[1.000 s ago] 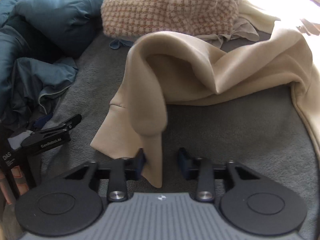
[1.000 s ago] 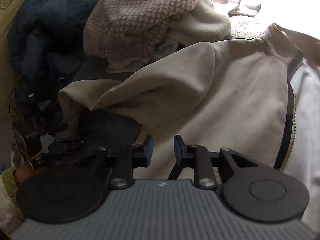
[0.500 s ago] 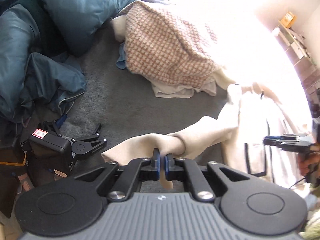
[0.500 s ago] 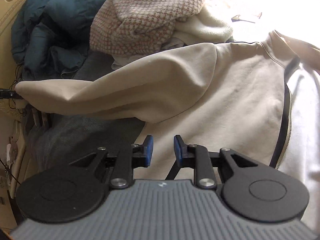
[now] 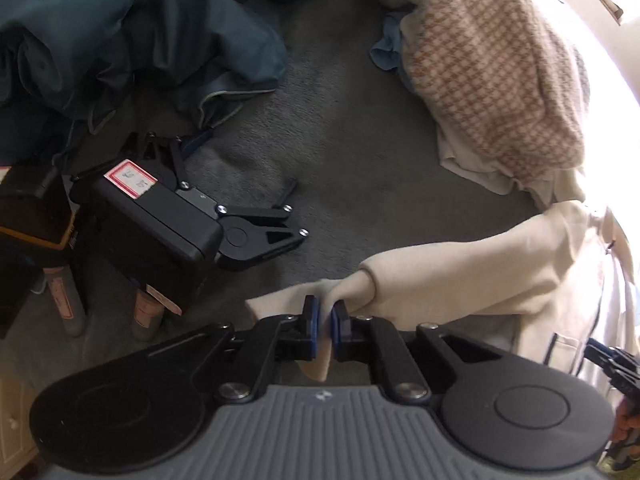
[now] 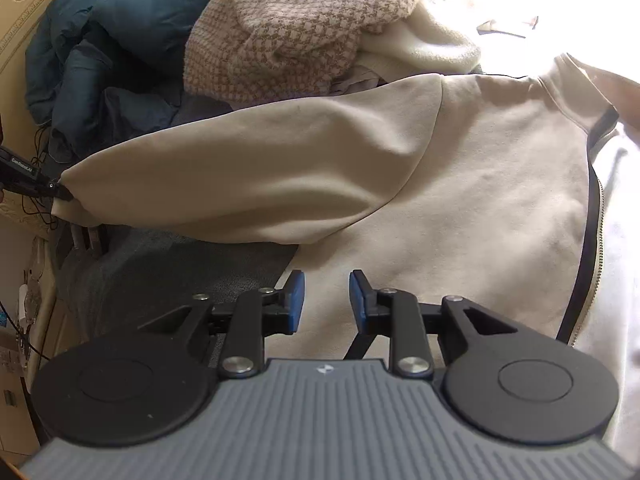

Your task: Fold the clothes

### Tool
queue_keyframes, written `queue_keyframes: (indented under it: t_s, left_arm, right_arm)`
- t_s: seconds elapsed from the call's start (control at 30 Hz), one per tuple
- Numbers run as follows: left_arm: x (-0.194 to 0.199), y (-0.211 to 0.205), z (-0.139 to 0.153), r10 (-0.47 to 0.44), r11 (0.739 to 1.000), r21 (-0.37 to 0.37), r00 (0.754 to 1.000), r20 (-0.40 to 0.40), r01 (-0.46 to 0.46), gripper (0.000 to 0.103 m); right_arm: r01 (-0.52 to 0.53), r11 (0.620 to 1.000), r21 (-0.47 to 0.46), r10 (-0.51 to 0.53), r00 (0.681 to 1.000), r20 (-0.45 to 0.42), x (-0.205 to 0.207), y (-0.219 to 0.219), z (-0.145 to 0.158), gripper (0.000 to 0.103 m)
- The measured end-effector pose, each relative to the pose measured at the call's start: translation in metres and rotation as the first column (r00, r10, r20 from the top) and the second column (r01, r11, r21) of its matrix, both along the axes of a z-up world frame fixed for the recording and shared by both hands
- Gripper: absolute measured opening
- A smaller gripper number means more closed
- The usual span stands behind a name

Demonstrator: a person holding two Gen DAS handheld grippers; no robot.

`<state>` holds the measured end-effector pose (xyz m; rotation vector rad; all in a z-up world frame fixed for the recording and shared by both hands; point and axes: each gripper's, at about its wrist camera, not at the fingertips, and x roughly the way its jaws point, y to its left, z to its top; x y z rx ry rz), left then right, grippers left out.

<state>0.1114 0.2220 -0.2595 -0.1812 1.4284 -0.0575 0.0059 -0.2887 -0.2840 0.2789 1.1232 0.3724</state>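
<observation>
A beige zip-up sweatshirt (image 6: 460, 184) lies on the grey bed cover (image 5: 360, 148), its dark zipper (image 6: 588, 240) running down the right. My left gripper (image 5: 325, 322) is shut on the cuff of its left sleeve (image 5: 440, 280) and holds the sleeve stretched out to the left above the cover. That gripper shows in the right wrist view (image 6: 60, 192) at the sleeve's end (image 6: 240, 184). My right gripper (image 6: 325, 300) is open and empty, just above the sweatshirt's lower body.
A pink-and-cream checked knit (image 6: 304, 28) lies heaped on cream garments (image 6: 424, 48) at the back. A teal duvet (image 5: 120, 20) is bunched at the back left. A spare black gripper device (image 5: 168, 220) sits at the bed's left edge.
My left gripper closed on the sleeve cuff, lifted it and pulled it out to the left, stretching the sleeve straight. My right gripper stayed open over the sweatshirt's body.
</observation>
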Motion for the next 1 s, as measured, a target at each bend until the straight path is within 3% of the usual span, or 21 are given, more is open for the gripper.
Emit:
queue_keyframes:
  t_s: [0.13,0.17,0.33,0.43,0.53,0.6,0.7,0.87,0.93,1.0]
  left_arm:
    - [-0.003,0.005,0.015,0.015,1.000,0.017,0.994,0.109,-0.017,0.029]
    - [-0.006,0.005,0.021,0.006,0.999,0.031,0.991,0.131,-0.010,0.029]
    - [-0.023,-0.020,0.034,-0.106,0.994,0.053,0.978,0.179,0.098,0.039]
    - [-0.036,-0.067,0.023,-0.286,0.958,0.079,0.938,0.194,0.276,0.050]
    - [-0.050,-0.119,-0.003,-0.454,0.891,0.110,0.868,0.202,0.441,0.051]
    - [-0.053,-0.146,-0.022,-0.500,0.866,0.091,0.840,0.210,0.492,0.051]
    - [-0.046,-0.179,-0.044,-0.517,0.854,0.070,0.821,0.244,0.516,0.051]
    - [-0.021,-0.230,-0.053,-0.468,0.864,-0.014,0.815,0.341,0.502,0.049]
    - [-0.011,-0.258,-0.051,-0.457,0.854,-0.058,0.797,0.394,0.518,0.049]
    - [-0.002,-0.287,-0.053,-0.465,0.825,-0.109,0.776,0.426,0.554,0.050]
  right_arm:
    - [0.005,1.000,0.004,-0.005,1.000,-0.030,0.002,-0.001,-0.009,0.024]
    - [0.007,1.000,0.008,-0.007,0.999,-0.037,0.002,-0.001,-0.010,0.024]
    - [0.009,1.000,0.029,-0.007,0.999,-0.050,0.005,0.006,-0.015,0.025]
    - [-0.011,0.999,0.039,0.013,0.999,-0.033,0.005,0.015,-0.015,0.025]
    - [-0.050,0.998,0.026,0.050,0.999,-0.008,0.004,0.027,-0.015,0.025]
    - [-0.076,0.997,0.003,0.076,0.997,0.007,0.001,0.036,-0.016,0.025]
    - [-0.086,0.996,-0.040,0.087,0.996,0.027,-0.006,0.042,-0.017,0.025]
    - [-0.013,0.999,-0.048,0.016,0.998,0.057,-0.025,0.033,-0.020,0.025]
    - [0.041,0.998,-0.048,-0.037,0.996,0.084,-0.034,0.025,-0.021,0.025]
    - [0.104,0.993,-0.052,-0.098,0.990,0.104,-0.042,0.015,-0.022,0.025]
